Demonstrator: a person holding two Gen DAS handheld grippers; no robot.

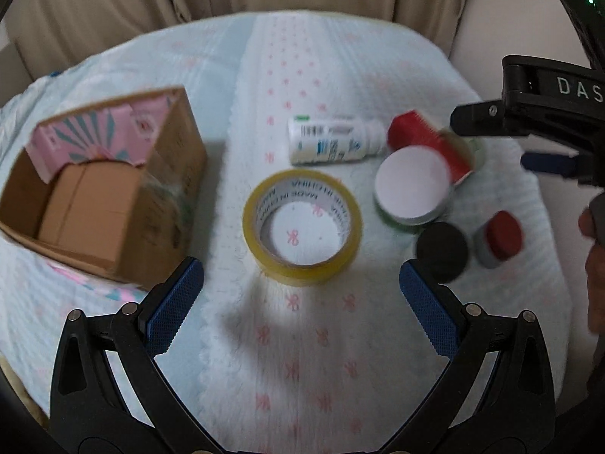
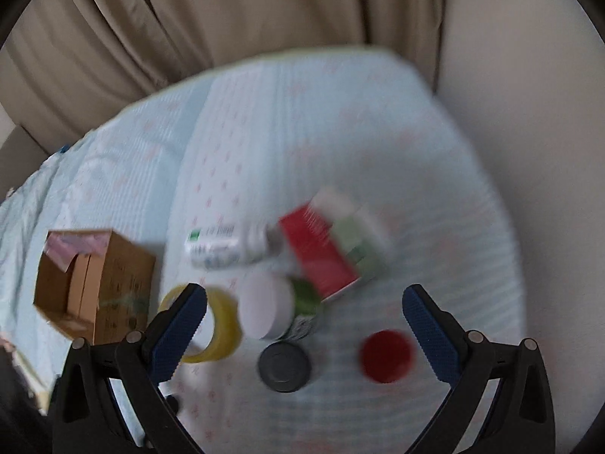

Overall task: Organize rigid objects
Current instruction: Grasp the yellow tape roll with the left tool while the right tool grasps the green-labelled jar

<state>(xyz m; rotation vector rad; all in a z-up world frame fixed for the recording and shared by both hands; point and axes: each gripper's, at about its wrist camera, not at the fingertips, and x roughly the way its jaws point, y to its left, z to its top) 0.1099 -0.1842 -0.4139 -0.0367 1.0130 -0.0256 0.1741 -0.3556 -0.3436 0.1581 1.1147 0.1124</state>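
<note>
Your left gripper (image 1: 300, 280) was spread wide with nothing between its blue pads (image 1: 174, 302), and the roll of yellow tape (image 1: 302, 225) lay flat just ahead of it, centred between the fingers. The cardboard box (image 1: 102, 189) stood open beyond the left finger, with a pink carton (image 1: 94, 132) leaning inside it. Past the tape a white bottle (image 1: 334, 140) lay on its side; to the right of the tape sat a white-lidded jar (image 1: 414, 185) with a red box (image 1: 431, 140) touching it behind.

Your right gripper (image 2: 304, 321) was likewise wide open and held nothing. A black-lidded jar (image 2: 284, 366) and a red-capped jar (image 2: 385, 355) stood between its fingers, near the tips, apart from each other. The patterned cloth (image 1: 302, 359) lay under everything.
</note>
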